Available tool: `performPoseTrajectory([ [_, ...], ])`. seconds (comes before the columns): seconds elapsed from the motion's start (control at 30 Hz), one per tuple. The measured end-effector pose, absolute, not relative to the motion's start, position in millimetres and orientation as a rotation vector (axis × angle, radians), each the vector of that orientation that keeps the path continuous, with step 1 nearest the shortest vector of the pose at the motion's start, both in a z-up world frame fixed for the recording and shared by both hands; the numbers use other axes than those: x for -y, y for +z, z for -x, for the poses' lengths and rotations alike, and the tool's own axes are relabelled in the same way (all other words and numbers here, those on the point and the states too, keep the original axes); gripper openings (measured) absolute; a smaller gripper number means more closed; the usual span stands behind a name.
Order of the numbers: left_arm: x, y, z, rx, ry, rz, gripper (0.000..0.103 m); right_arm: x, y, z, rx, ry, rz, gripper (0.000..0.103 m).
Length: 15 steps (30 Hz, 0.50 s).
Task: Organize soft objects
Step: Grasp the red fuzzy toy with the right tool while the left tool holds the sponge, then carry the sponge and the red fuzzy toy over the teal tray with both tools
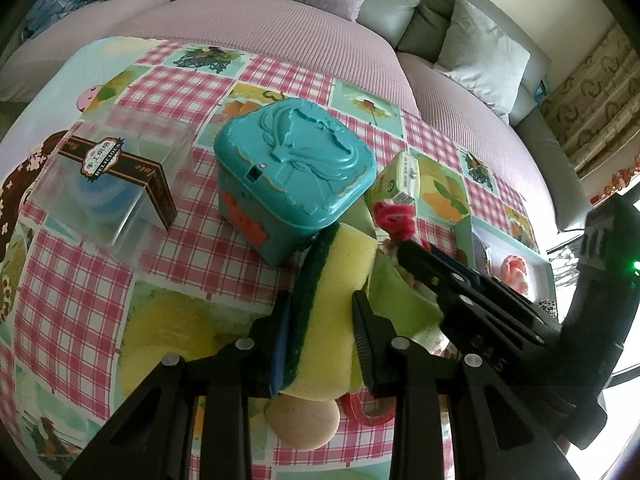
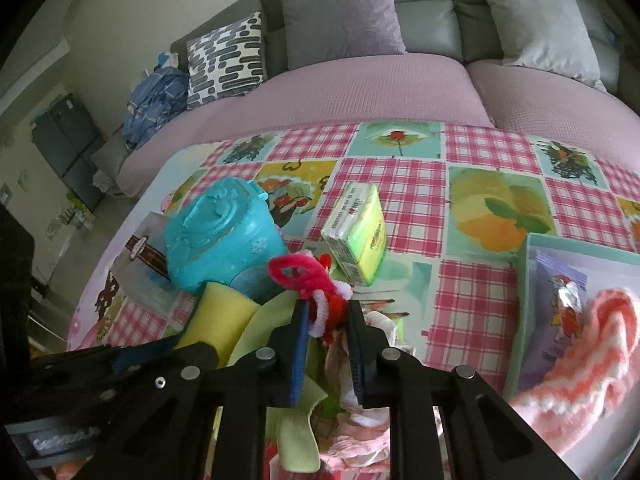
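Note:
My left gripper [image 1: 322, 300] is shut on a yellow sponge with a dark green scrub side [image 1: 332, 300], held above the table; the sponge also shows in the right wrist view [image 2: 224, 316]. My right gripper [image 2: 328, 310] is shut on a red and pink pipe-cleaner toy [image 2: 312, 280], also visible in the left wrist view [image 1: 394, 216]. A light green cloth [image 2: 280, 360] lies under both grippers. A pink and white knitted piece [image 2: 592, 360] rests in a pale teal tray [image 2: 524, 292] at the right.
A teal lidded box [image 1: 292, 172] stands just ahead of the sponge. A clear box with a brown band [image 1: 104, 176] is at the left. A green tissue pack [image 2: 356, 236] lies mid-table. A beige round puff [image 1: 304, 424] and red tape roll [image 1: 364, 408] lie below. A sofa stands behind.

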<state>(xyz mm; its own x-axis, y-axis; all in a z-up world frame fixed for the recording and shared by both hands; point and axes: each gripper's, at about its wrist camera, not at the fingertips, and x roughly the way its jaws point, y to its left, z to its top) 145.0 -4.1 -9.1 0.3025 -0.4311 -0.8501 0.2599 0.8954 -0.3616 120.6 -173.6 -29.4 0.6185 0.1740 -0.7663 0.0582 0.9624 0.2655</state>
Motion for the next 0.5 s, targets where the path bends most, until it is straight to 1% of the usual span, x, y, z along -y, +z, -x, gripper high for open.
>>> performPoseTrajectory([
  [0.3, 5, -12, -144, -1.171, -0.460, 0.160, 0.031, 181, -12, -86, -0.870, 0.020, -0.305, 0.020],
  [0.5, 5, -3, -141, -1.135, -0.460, 0.152, 0.030, 185, 1, -62, -0.831, -0.014, -0.323, 0.020],
])
